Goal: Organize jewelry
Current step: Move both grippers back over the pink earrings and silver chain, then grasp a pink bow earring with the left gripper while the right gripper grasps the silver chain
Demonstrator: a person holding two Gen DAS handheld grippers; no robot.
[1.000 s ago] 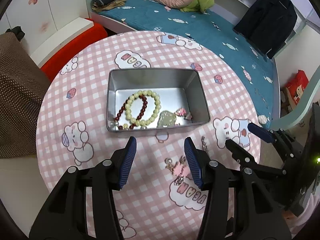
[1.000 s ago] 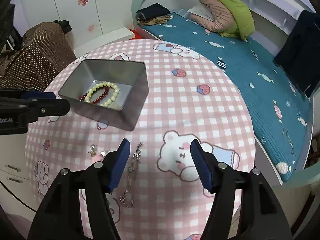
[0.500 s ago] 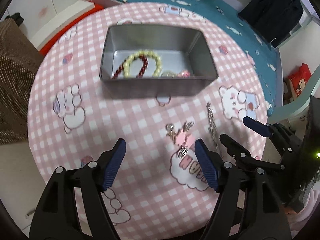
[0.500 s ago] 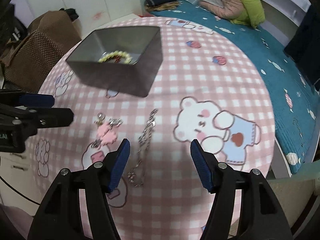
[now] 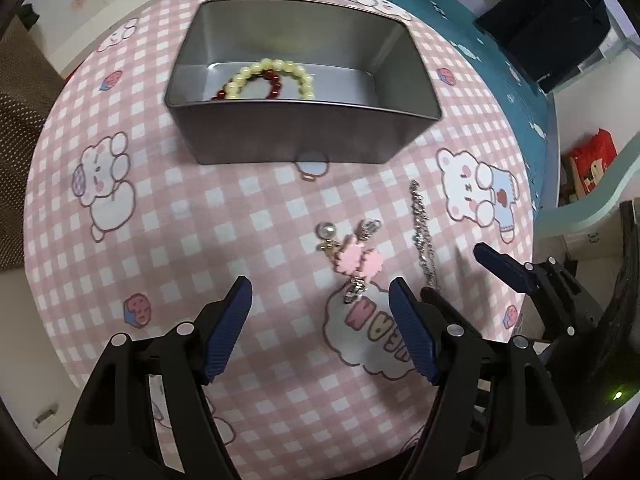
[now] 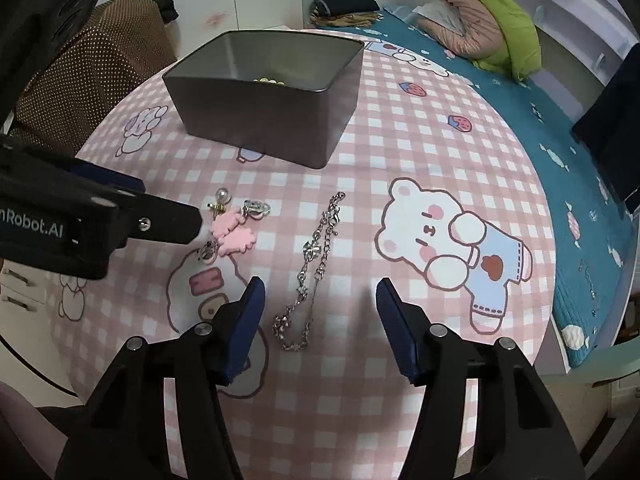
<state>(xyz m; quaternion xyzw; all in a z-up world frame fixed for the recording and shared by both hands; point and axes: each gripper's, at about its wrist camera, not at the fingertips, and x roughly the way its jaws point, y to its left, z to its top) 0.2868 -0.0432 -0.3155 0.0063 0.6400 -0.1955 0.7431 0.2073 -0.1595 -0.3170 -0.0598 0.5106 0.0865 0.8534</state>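
Observation:
A grey metal tin [image 5: 304,136] stands on the round pink checked table [image 5: 160,240] and holds a cream bead bracelet [image 5: 276,70] over a dark red one. On the cloth lie pink earrings [image 5: 358,258] with a pearl clip and a silver chain [image 5: 422,232]. My left gripper [image 5: 320,300] is open and empty, low over the table just short of the earrings. My right gripper [image 6: 320,300] is open and empty, its jaws either side of the chain's [image 6: 316,264] near end. The tin [image 6: 260,104] and earrings [image 6: 232,234] show there too.
A bed with a teal cover [image 6: 500,92] runs behind the table, with folded clothes and a green and pink bundle [image 6: 488,24]. A brown dotted cushion [image 6: 92,64] sits at the left. The table edge curves close at the right in both views.
Both grippers have come down and forward towards the table. The left one opened wider and neared the earrings. The right one closed in on the chain.

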